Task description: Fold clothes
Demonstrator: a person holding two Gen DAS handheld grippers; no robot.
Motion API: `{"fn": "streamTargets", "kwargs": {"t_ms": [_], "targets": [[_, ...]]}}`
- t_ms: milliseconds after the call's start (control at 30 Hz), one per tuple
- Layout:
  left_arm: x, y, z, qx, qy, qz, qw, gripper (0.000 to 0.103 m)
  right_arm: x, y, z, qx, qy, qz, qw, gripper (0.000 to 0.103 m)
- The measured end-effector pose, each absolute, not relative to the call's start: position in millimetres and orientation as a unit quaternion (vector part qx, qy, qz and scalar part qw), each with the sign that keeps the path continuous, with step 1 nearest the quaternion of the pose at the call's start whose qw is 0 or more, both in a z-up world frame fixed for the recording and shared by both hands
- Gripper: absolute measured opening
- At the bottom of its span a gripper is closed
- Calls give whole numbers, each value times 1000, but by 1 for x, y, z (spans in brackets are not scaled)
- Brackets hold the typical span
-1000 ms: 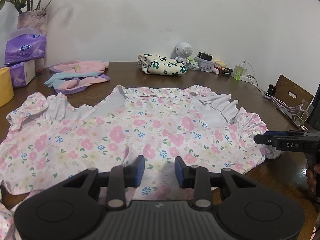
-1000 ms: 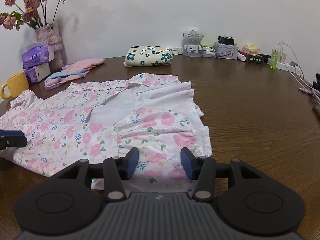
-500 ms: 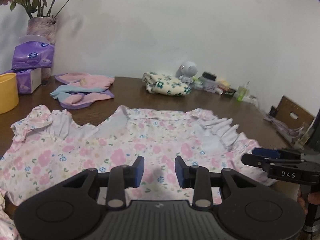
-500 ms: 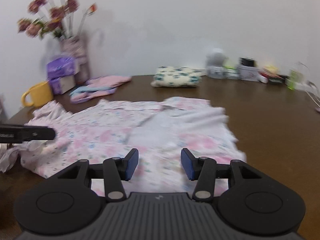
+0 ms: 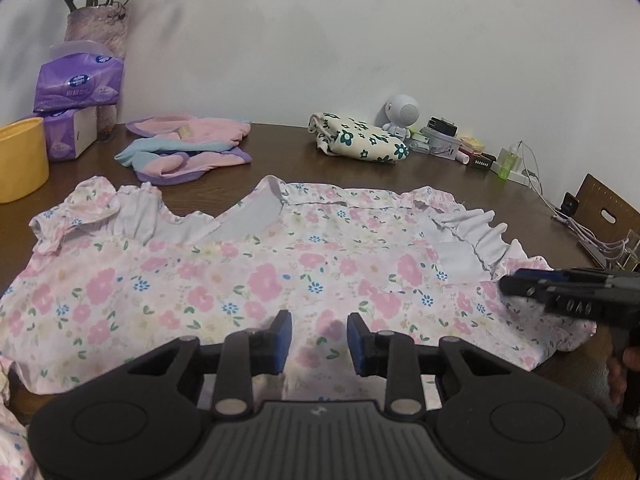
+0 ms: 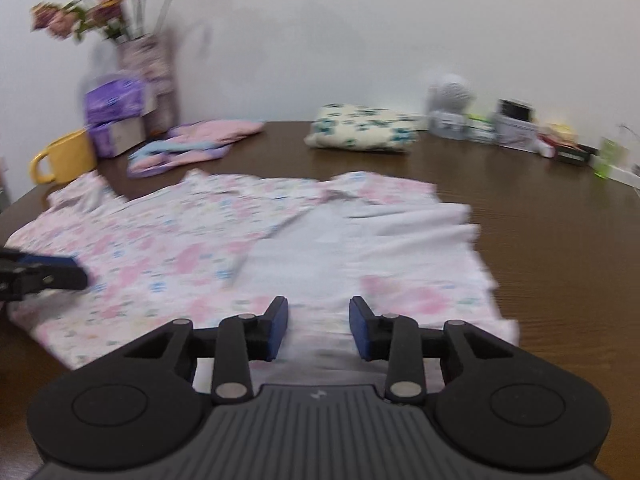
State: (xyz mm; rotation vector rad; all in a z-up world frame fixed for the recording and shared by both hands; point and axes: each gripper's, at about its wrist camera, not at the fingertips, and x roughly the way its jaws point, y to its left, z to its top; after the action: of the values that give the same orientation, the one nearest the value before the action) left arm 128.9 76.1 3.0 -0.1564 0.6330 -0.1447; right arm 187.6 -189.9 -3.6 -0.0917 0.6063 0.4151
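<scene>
Nearby, folded garment (image 5: 360, 144), yellow mug (image 5: 22, 158), tissue packs (image 5: 76, 84)

I see a plain white wall (image 5: 360, 40) behind a dark brown wooden table (image 5: 280, 148) with a curved far edge. At far left, against the wall, a vase (image 5: 96, 30) of dried flowers stands behind 2 stacked purple tissue packs (image 5: 76, 84), with a yellow mug (image 5: 22, 158) nearer. At far right sit a small white round gadget (image 5: 400, 110), boxes, a green bottle (image 5: 506, 164) and cables. Light is soft and even; the right wrist view is blurred.
</scene>
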Motion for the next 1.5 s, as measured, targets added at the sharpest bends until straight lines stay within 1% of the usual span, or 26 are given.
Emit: {"fn": "streamTargets", "kwargs": {"t_ms": [200,367,500,567,633,667,700,733,767,800,833,867,900,933,1033,1167,1367,1500], "targets": [[128,74,2,-72,308,-69,946,29,198,-219,-8,-19,311,177,934,33],[128,74,2,-72,307,-68,947,29,195,-211,-9,-50,310,170,934,33],[127,74,2,-72,305,-69,947,29,196,-211,-9,-51,311,170,934,33],[127,75,2,-74,304,-71,947,30,196,-211,-9,-49,311,170,934,33],[127,75,3,-78,303,-72,947,33,197,-212,-8,-42,310,172,934,36],[123,75,7,-74,296,-68,950,35,196,-215,-7,-28,307,170,936,37],[120,74,10,-71,287,-64,953,43,191,-216,-4,-18,299,171,939,39],[112,73,17,-64,269,-64,959,56,186,-217,-1,-8,291,171,941,44],[105,73,22,-63,255,-64,963,63,180,-218,3,1,283,171,944,52],[97,73,27,-62,240,-65,967,78,172,-215,8,1,275,180,944,56],[90,74,31,-63,231,-61,969,89,163,-212,13,0,267,190,945,67],[84,75,33,-65,227,-56,970,92,154,-209,18,-1,258,199,945,84],[77,76,36,-68,223,-51,971,95,146,-205,22,-1,254,208,945,92],[71,76,38,-70,218,-46,972,96,137,-199,26,-3,247,218,944,103],[55,81,37,-77,224,-24,971,98,116,-178,34,-25,229,245,942,103],[36,93,36,-89,230,2,969,98,98,-152,35,-31,226,289,930,103],[12,118,33,-103,241,45,964,100,76,-116,31,-23,213,273,938,103],[-4,130,30,-102,244,57,963,100,68,-97,26,-45,214,276,936,103]]}}
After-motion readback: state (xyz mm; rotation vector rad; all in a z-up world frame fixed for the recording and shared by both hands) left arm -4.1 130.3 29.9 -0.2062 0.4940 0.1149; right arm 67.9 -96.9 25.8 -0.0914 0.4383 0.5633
